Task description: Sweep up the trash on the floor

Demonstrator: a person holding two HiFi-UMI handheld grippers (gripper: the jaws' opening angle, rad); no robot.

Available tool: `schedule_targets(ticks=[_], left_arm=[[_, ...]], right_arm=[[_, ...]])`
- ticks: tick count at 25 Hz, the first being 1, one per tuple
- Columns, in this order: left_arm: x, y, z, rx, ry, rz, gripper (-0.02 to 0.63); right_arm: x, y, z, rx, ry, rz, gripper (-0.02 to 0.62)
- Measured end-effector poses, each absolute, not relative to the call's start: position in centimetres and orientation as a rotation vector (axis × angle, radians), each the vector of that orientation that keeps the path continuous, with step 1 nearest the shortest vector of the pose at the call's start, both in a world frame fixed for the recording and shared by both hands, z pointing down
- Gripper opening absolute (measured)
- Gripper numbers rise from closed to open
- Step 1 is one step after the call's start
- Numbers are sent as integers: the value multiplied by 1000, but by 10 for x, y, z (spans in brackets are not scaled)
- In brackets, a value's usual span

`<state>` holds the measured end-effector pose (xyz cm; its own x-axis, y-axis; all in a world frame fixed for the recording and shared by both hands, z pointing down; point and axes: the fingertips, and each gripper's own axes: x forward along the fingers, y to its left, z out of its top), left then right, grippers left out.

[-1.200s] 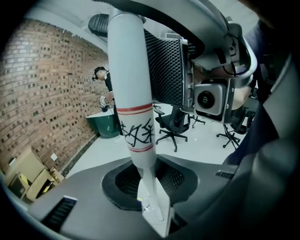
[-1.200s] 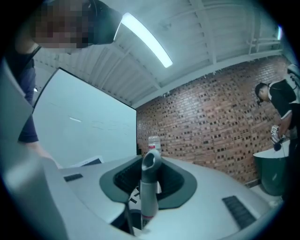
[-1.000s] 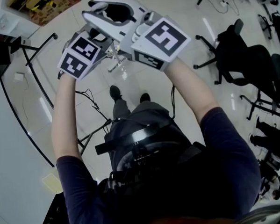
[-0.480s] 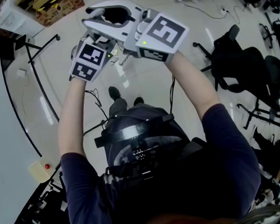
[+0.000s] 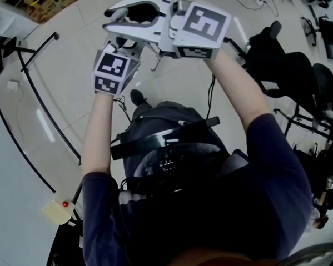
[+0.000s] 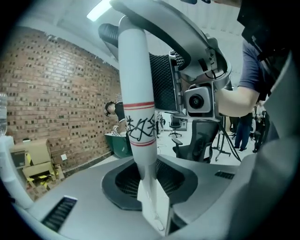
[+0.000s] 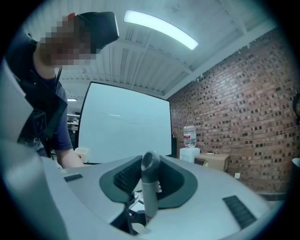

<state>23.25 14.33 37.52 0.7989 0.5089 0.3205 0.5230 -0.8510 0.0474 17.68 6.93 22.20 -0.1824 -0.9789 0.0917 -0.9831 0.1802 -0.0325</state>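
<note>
My left gripper is shut on a white handle with red bands and black writing, which rises straight up out of the jaws. Between the jaws of my right gripper, which is shut, stands a thin grey handle with a looped end. In the head view both grippers are raised in front of the person's chest, the left marker cube just below and left of the right marker cube. The lower ends of both handles are hidden. No trash shows on the glossy white floor.
Black office chairs stand to the right. A black stand's legs and a white screen are at the left. Along the brick wall sit cardboard boxes, a green bin and a water bottle.
Both grippers have risen toward the top of the head view and drawn closer together. The left marker cube has shifted right. The floor behind has swung round.
</note>
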Motion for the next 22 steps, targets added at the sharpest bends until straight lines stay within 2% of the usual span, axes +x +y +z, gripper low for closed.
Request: schedule_targets(ticks=[9, 22], left_arm=[[247, 133, 449, -2898, -967, -702, 67], [297, 92, 556, -3001, -664, -1006, 66]], right_arm=[[200, 47, 299, 1931, -2402, 393, 114], [257, 26, 398, 1730, -2569, 624, 118]])
